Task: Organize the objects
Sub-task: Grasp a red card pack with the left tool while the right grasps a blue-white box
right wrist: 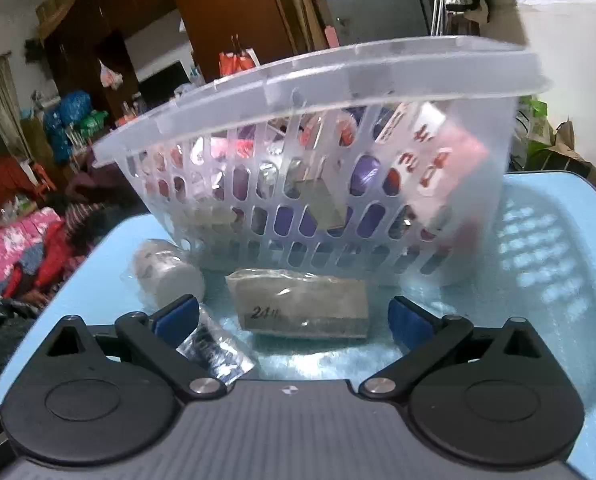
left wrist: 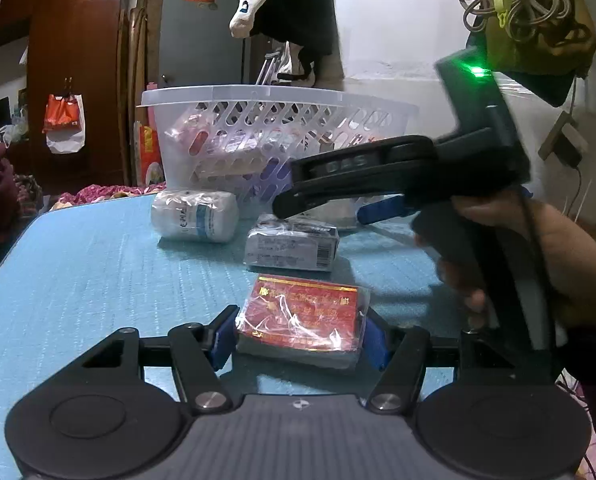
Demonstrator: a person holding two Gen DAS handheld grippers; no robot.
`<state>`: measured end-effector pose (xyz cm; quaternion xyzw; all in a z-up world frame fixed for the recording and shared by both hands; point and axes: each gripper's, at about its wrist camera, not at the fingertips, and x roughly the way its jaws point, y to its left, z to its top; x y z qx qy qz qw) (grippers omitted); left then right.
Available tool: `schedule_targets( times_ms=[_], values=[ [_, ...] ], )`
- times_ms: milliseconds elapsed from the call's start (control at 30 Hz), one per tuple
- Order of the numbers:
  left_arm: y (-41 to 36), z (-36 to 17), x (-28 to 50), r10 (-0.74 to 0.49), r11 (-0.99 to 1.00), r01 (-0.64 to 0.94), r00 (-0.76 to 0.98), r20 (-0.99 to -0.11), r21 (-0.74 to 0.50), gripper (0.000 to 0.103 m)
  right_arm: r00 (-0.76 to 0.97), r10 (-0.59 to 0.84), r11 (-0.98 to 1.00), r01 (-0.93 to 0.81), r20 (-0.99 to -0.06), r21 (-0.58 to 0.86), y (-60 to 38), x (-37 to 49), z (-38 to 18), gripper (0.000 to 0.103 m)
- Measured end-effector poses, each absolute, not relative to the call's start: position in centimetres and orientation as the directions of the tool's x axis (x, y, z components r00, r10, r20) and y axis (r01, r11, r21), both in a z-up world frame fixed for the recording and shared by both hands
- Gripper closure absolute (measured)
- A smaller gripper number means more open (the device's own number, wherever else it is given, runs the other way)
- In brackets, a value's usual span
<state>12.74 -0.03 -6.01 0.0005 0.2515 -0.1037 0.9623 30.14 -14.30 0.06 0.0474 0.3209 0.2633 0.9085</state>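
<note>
My left gripper (left wrist: 300,338) is shut on a red and gold plastic-wrapped packet (left wrist: 302,322) low over the blue table (left wrist: 98,272). Beyond it lie a grey wrapped packet (left wrist: 292,248) and a white wrapped roll (left wrist: 194,216), in front of a translucent slotted basket (left wrist: 258,96) holding several packets. My right gripper (right wrist: 294,316) is open, its blue pads either side of the grey packet (right wrist: 298,308), apart from it. The roll (right wrist: 166,276) lies at its left, a clear wrapped item (right wrist: 214,350) under its left finger. The basket (right wrist: 338,80) stands just behind. The right gripper also shows in the left wrist view (left wrist: 322,204).
A hand (left wrist: 538,264) holds the right gripper at the right. The table's left edge (left wrist: 14,256) drops to bedding and clothes. Wooden wardrobes (left wrist: 78,60) stand behind. Cables and a bag (left wrist: 530,12) hang on the right wall.
</note>
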Motion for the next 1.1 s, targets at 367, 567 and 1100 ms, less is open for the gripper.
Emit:
schedule_targets(
  times_ms=[367, 567, 1100],
  values=[
    [0.0, -6.3, 12.6, -0.197, 0.979, 0.197, 0.865, -0.461, -0.048, 0.036, 0.664, 0.543, 0.837, -0.475, -0.514, 0.270, -19.0, 27.6, 0.2, 0.055],
    [0.0, -6.4, 12.5, -0.192, 0.980, 0.192, 0.867, -0.460, -0.047, 0.036, 0.653, 0.580, 0.813, -0.498, -0.487, 0.300, -18.7, 27.5, 0.9, 0.018],
    [1.0, -5.8, 11.6, -0.202, 0.979, 0.178, 0.904, -0.377, -0.097, 0.037, 0.634, 0.617, 0.763, -0.626, -0.466, 0.161, -17.8, 23.1, 0.3, 0.056]
  ],
)
